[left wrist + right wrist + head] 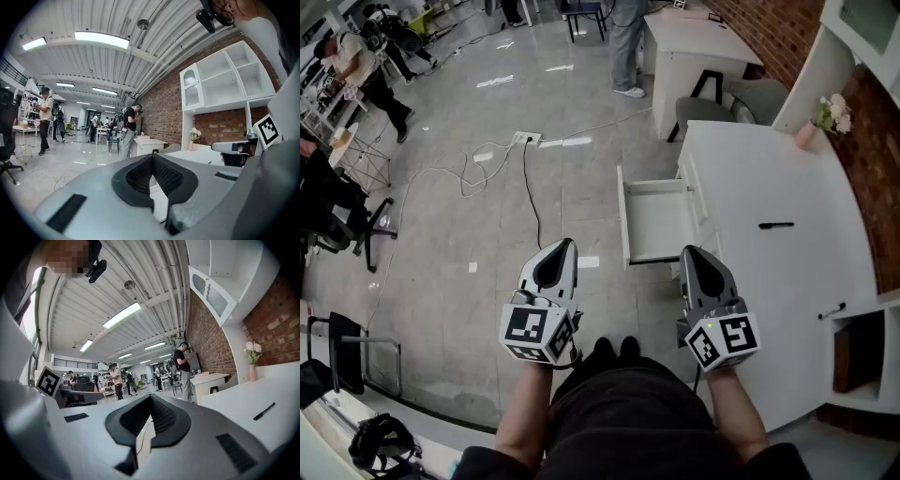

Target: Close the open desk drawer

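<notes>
A white desk (769,216) runs along the right in the head view. Its drawer (656,222) stands pulled out to the left over the floor, empty inside. My left gripper (560,247) is held above the floor, left of and nearer than the drawer's front panel (623,217), jaws shut with nothing between them. My right gripper (689,254) hangs just nearer than the drawer's near corner, by the desk edge, also shut and empty. In the left gripper view the left gripper (152,157) has its jaws together; in the right gripper view so does the right gripper (149,398).
A black pen (776,225) lies on the desk top, a vase of flowers (825,117) at its far end. Cables and a power strip (525,139) trail over the grey floor. A grey chair (712,105) and a second white desk (694,52) stand beyond. People (366,70) stand farther off.
</notes>
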